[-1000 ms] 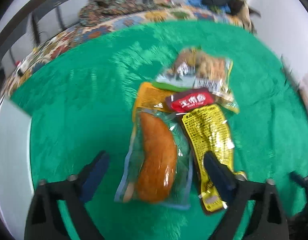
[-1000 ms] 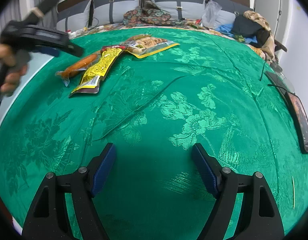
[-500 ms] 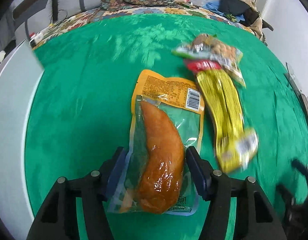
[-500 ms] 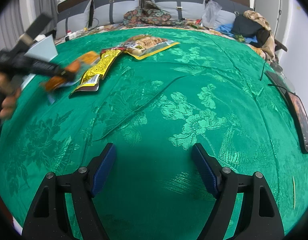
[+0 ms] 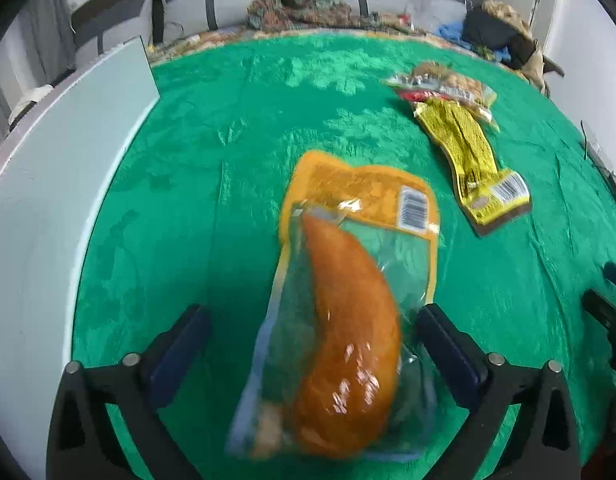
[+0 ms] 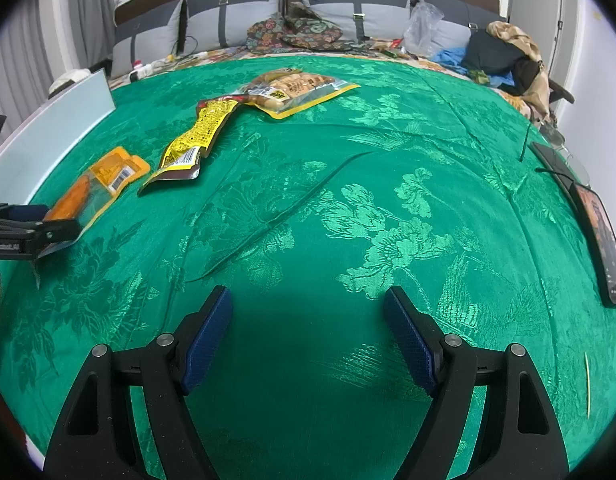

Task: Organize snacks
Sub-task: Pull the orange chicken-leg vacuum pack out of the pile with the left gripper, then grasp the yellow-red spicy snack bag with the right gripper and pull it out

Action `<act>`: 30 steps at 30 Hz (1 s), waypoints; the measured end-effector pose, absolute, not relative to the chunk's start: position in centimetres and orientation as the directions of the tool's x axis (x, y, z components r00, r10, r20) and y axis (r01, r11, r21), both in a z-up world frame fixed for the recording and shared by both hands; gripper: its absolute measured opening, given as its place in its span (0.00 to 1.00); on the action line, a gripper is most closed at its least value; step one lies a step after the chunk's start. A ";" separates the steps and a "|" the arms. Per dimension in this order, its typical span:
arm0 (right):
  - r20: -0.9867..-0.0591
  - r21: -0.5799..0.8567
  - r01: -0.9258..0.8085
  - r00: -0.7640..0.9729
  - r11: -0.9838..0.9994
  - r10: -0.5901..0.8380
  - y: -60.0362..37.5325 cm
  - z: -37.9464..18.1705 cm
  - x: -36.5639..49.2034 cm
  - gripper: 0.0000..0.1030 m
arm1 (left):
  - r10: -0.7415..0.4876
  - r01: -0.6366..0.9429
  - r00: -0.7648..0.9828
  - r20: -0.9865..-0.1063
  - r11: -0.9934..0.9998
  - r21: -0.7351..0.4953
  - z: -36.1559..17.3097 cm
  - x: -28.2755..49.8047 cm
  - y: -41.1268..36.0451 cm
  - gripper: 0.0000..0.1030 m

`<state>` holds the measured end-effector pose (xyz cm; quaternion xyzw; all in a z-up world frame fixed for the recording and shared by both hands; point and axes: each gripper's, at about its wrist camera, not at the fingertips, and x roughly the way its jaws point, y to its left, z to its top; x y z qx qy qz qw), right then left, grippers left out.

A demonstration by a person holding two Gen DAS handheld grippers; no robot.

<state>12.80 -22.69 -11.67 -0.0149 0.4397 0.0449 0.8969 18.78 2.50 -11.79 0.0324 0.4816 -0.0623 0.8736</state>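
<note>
Left tongs [image 5: 308,344] opening around the orange snack pouch [image 5: 348,300], right tongs [image 6: 308,332] wide and empty; slick, floppy film likely slips, so grip the stiffer sealed edge

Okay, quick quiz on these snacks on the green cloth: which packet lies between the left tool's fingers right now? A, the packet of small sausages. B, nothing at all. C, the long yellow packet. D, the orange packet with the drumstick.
D: the orange packet lies between the left tool's opening jaws, with the pads off it, while the yellow packet and sausage packet lie farther off on the cloth.
</note>
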 end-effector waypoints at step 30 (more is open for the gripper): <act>-0.795 0.181 -0.118 0.566 0.976 0.216 -16.1 -8.5 25.9 0.84 | -0.074 0.110 0.575 -0.815 0.994 -0.013 -11.9 19.0 3.3 1.00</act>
